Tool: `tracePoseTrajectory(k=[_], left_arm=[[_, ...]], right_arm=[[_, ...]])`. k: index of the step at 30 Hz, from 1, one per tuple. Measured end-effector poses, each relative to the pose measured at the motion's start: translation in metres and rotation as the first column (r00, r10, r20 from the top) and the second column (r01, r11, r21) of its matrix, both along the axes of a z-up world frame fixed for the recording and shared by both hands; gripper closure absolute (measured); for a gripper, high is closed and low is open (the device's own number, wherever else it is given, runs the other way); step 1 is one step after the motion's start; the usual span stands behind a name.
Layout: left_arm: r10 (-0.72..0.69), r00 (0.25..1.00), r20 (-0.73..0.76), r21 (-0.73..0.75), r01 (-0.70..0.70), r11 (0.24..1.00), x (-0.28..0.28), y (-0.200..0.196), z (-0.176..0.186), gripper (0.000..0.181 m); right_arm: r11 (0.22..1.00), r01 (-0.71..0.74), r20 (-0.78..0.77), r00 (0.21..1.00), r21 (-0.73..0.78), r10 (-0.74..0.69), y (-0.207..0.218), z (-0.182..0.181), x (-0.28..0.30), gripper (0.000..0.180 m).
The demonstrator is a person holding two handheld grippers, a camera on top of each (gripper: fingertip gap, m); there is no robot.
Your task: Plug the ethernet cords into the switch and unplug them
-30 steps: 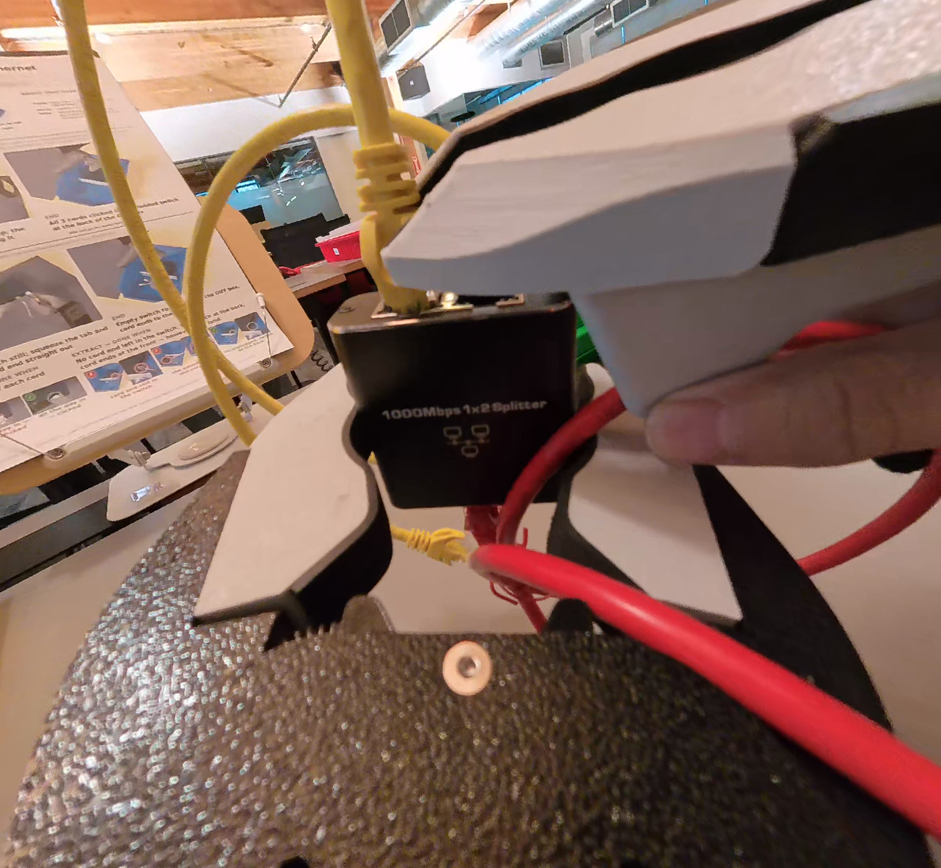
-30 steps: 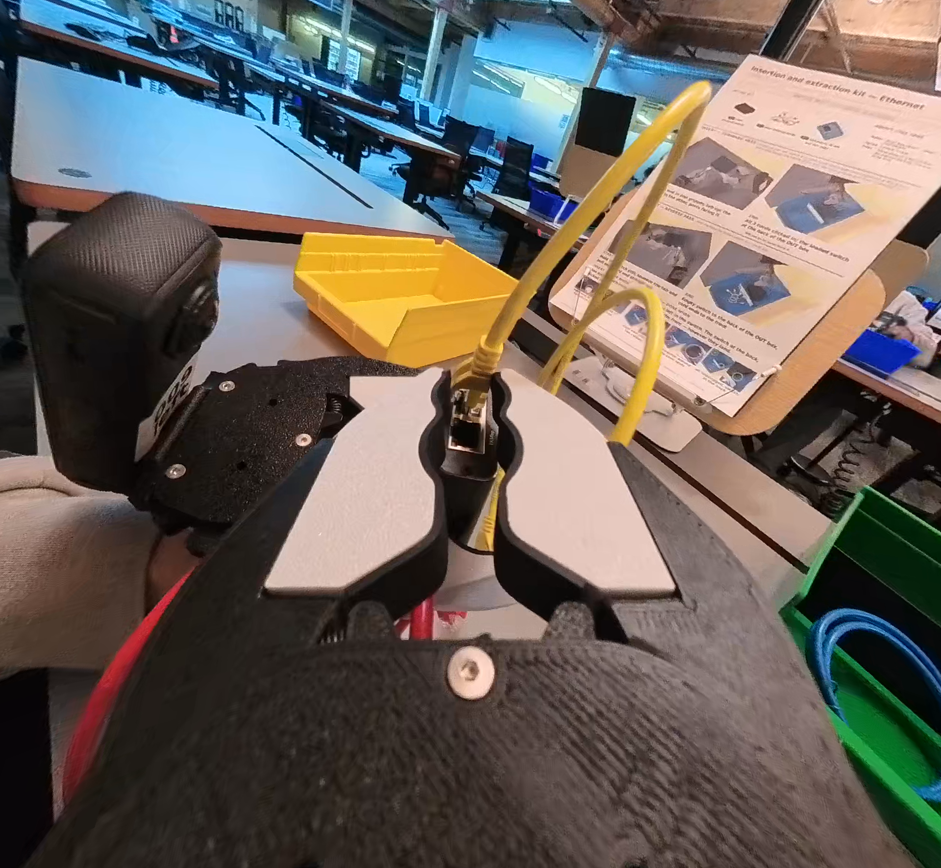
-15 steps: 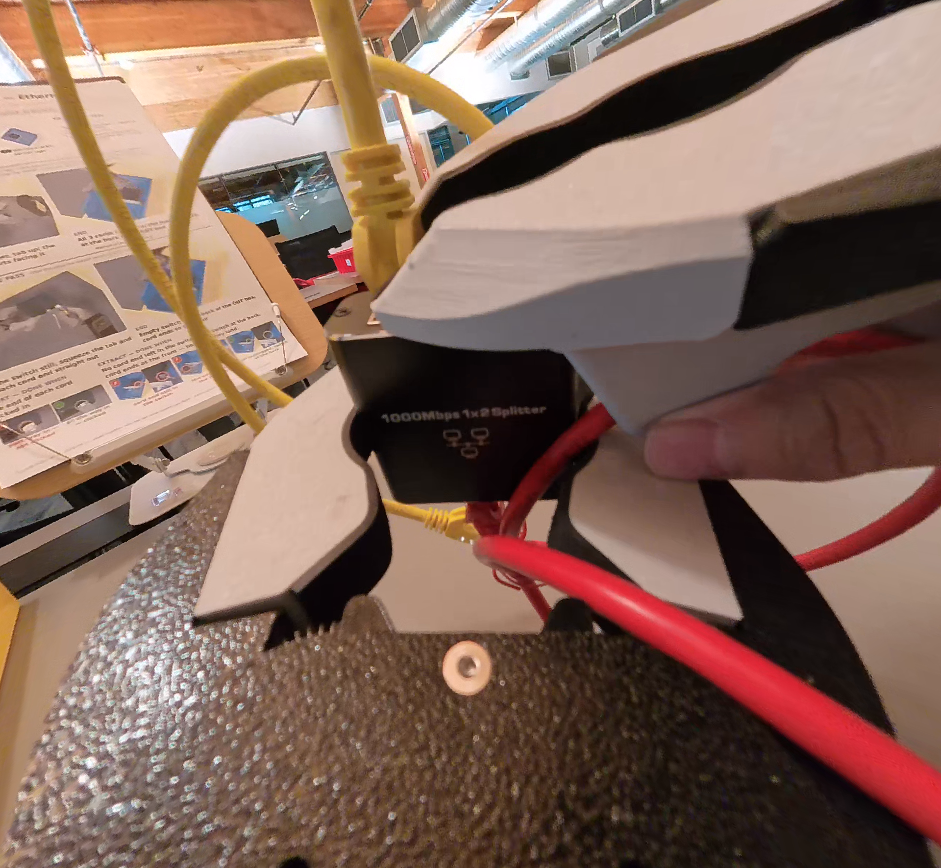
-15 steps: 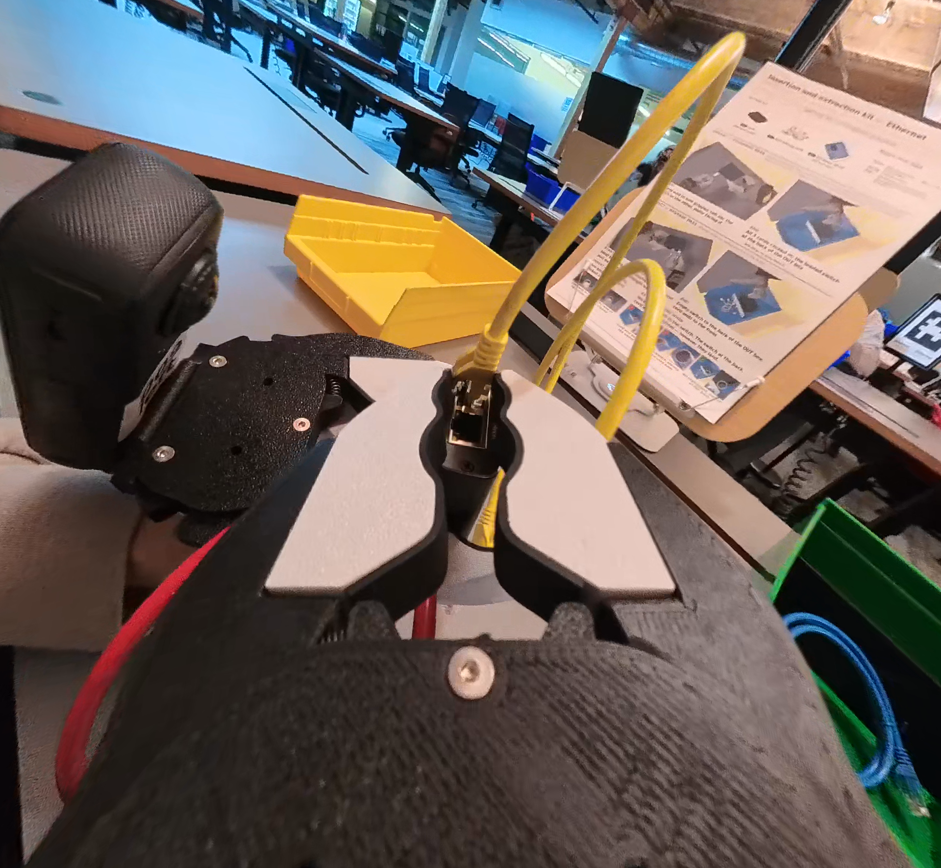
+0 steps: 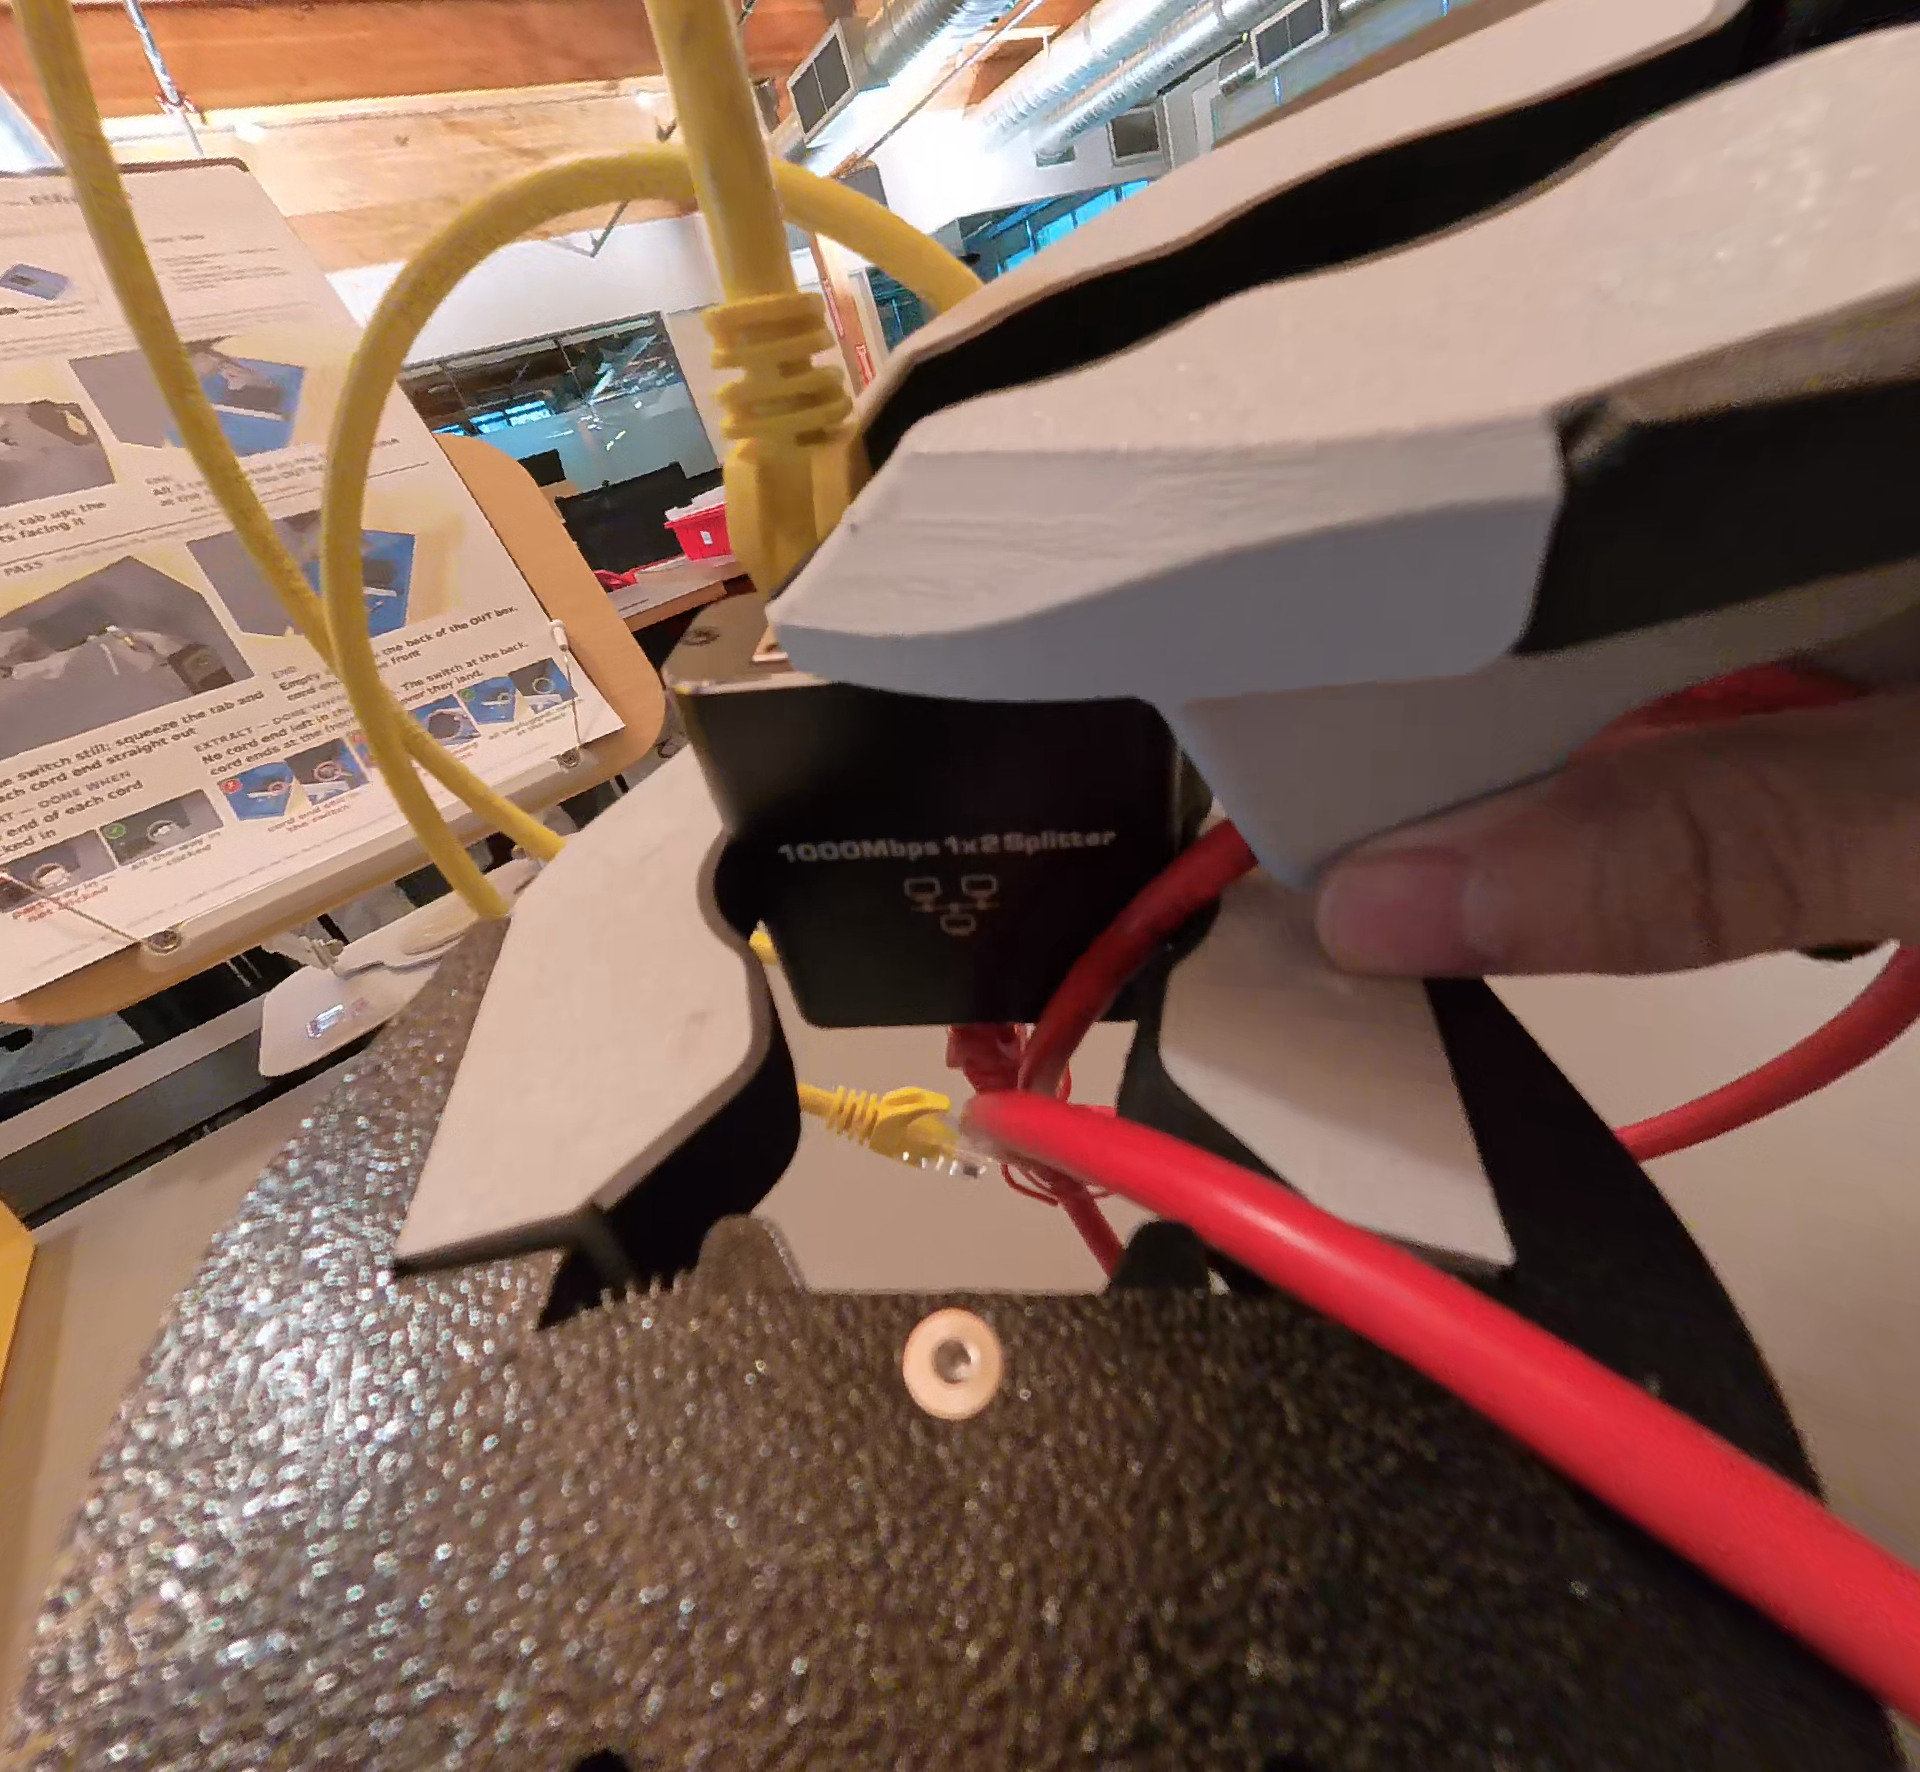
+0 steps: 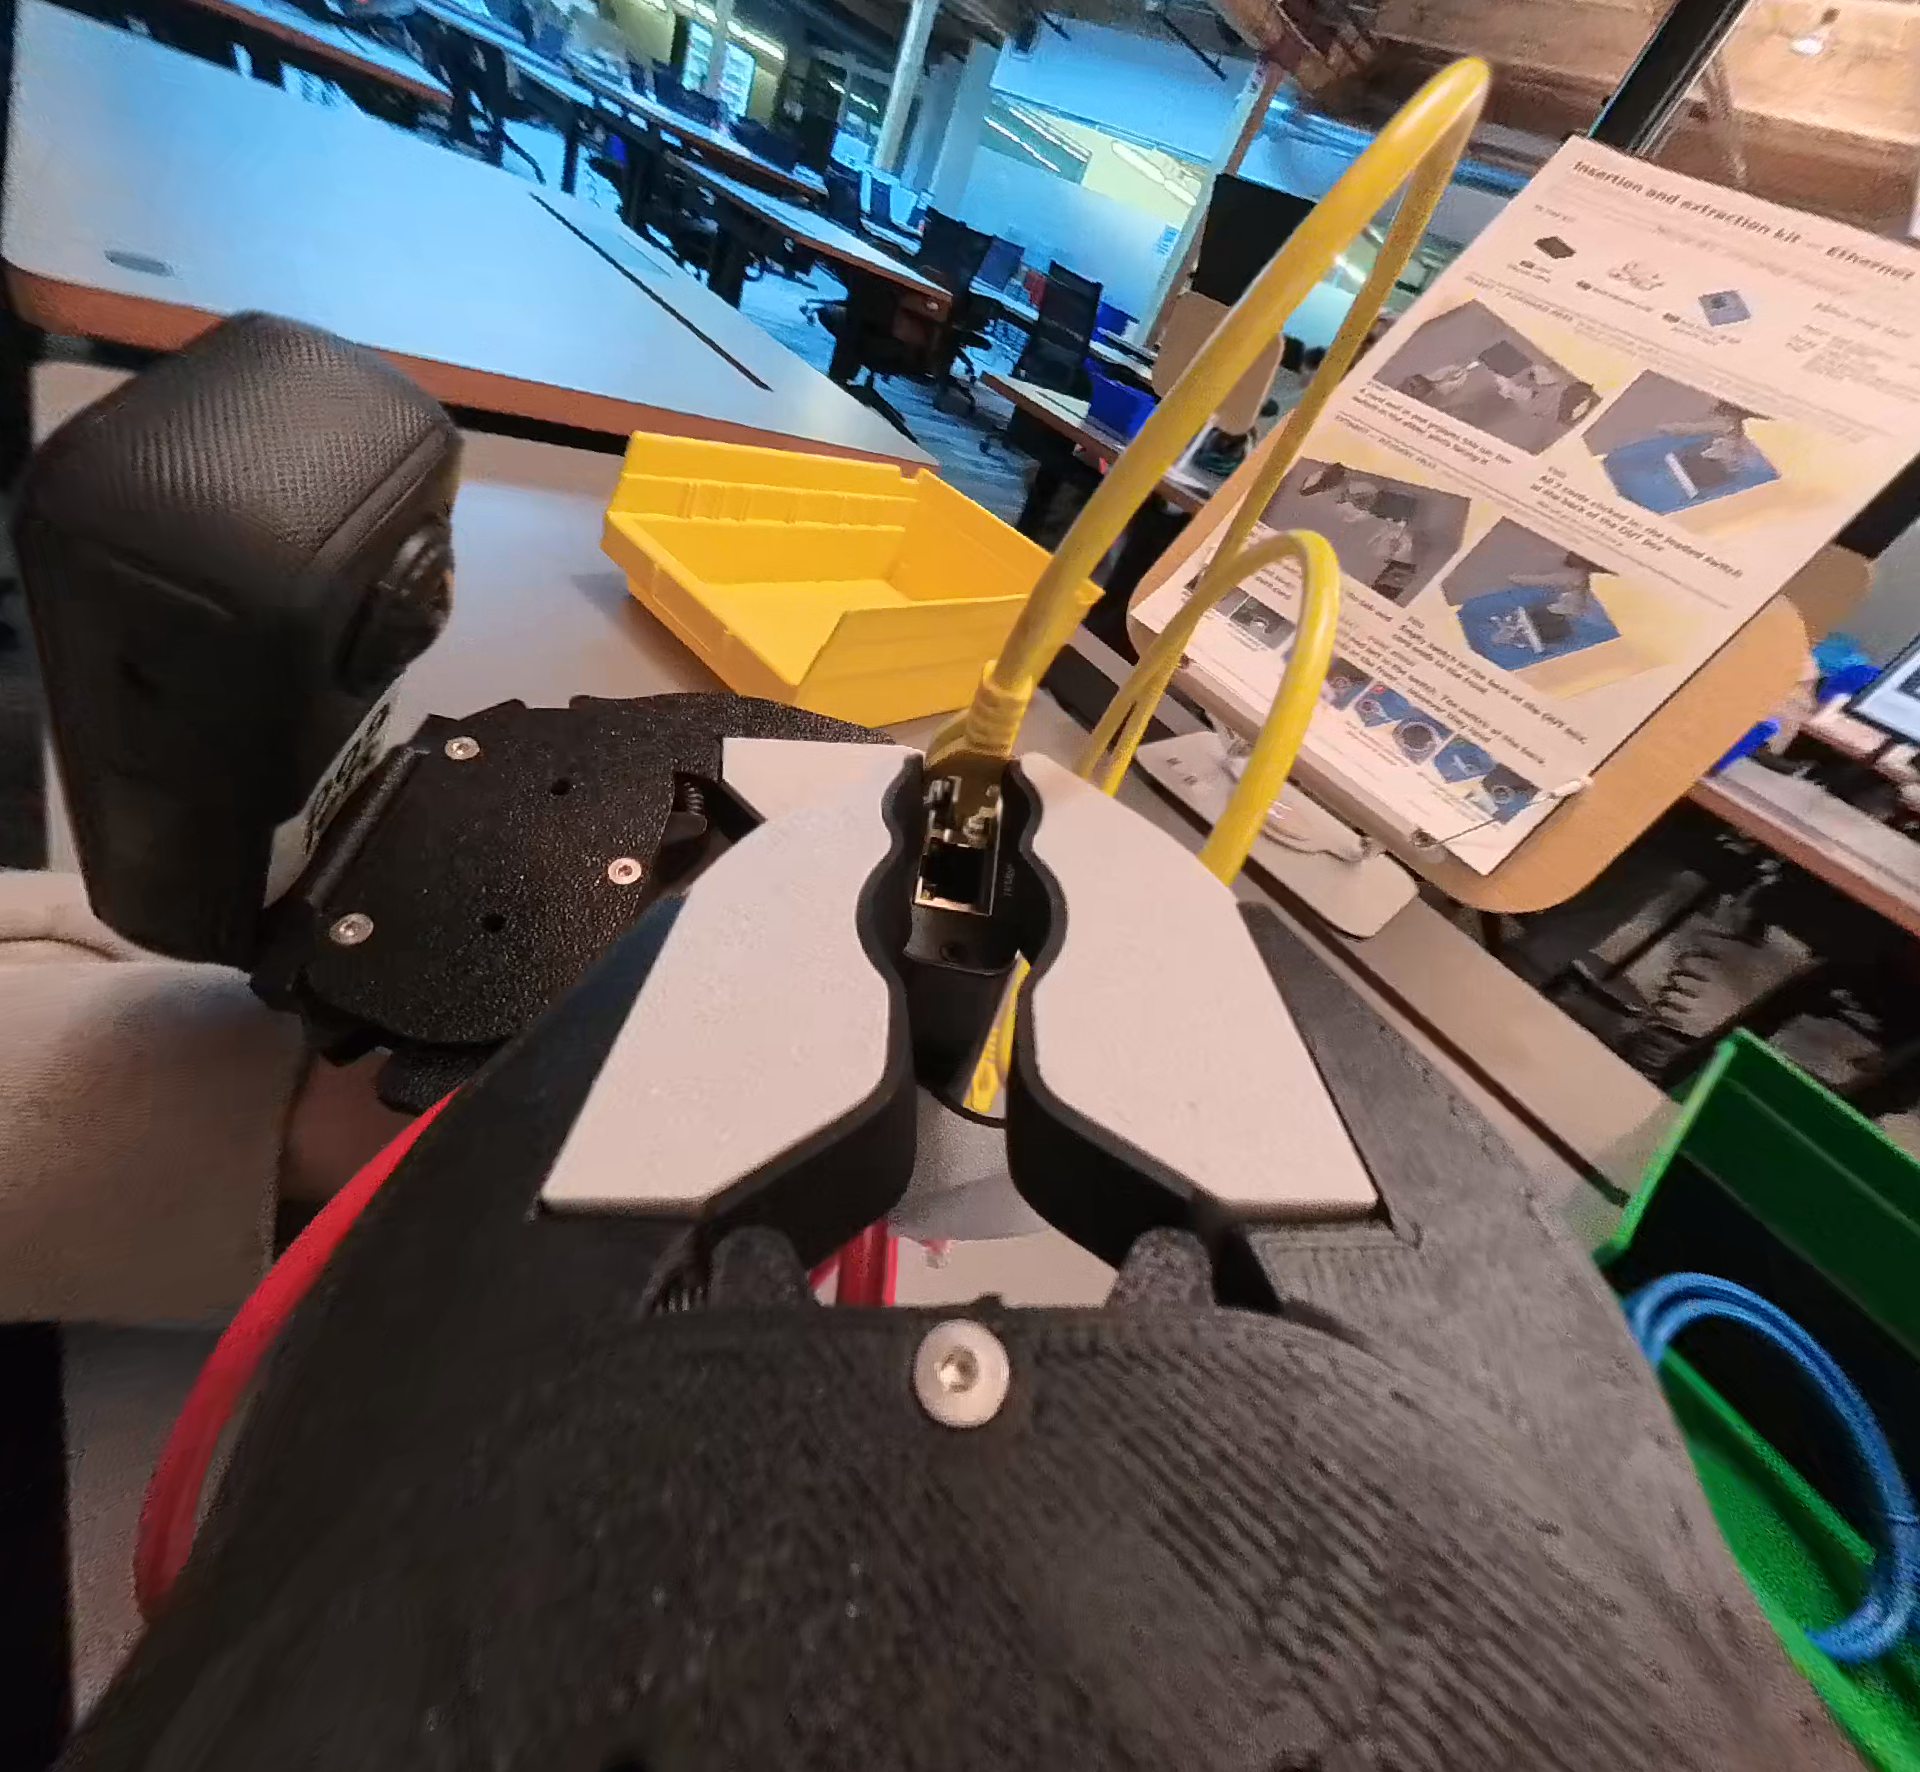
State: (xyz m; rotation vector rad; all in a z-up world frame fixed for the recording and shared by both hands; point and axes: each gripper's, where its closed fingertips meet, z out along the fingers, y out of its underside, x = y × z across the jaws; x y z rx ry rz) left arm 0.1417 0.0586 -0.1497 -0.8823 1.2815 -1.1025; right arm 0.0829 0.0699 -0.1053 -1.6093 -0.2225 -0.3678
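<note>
Switch [image 5: 935,849]: black box held off the surface, clenched in both the left gripper [image 5: 966,943] jaws and the right gripper [image 6: 961,901] jaws, likely steadying it. 1 yellow cord [image 5: 774,413] plugged on top; 1 red cord [image 5: 1455,1307] below.

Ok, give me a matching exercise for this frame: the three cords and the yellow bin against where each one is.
Things:
1. yellow cord
2. red cord
3. blue cord
4. yellow bin

Places:
A. in the green bin
B. on the table
C. one end plugged into the switch
D. draped across the left gripper

Pairs: 1-C, 2-D, 3-A, 4-B.
</note>
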Motion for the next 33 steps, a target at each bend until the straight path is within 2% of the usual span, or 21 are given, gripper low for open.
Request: tracePoseTrajectory(k=[21, 27, 33], left_arm=[[-0.007, 1.000, -0.016, -0.006, 0.007, 1.000, 0.0017, -0.0015, -0.0032, 0.105], [-0.002, 1.000, -0.017, 0.011, 0.003, 1.000, 0.0015, -0.0014, -0.0027, 0.105], [0.004, 1.000, -0.030, 0.005, -0.004, 1.000, 0.0026, 0.0001, -0.0064, 0.105]], right_arm=[[1.000, 0.000, 0.028, 1.000, -0.007, 0.000, -0.0006, -0.0004, 0.0012, 0.165], [0.999, -0.029, -0.031, 0.999, 0.012, 0.030, -0.0022, 0.0007, 0.0018, 0.165], [1.000, 0.001, 0.033, 0.999, -0.007, -0.001, -0.0004, -0.0024, 0.0023, 0.165]])
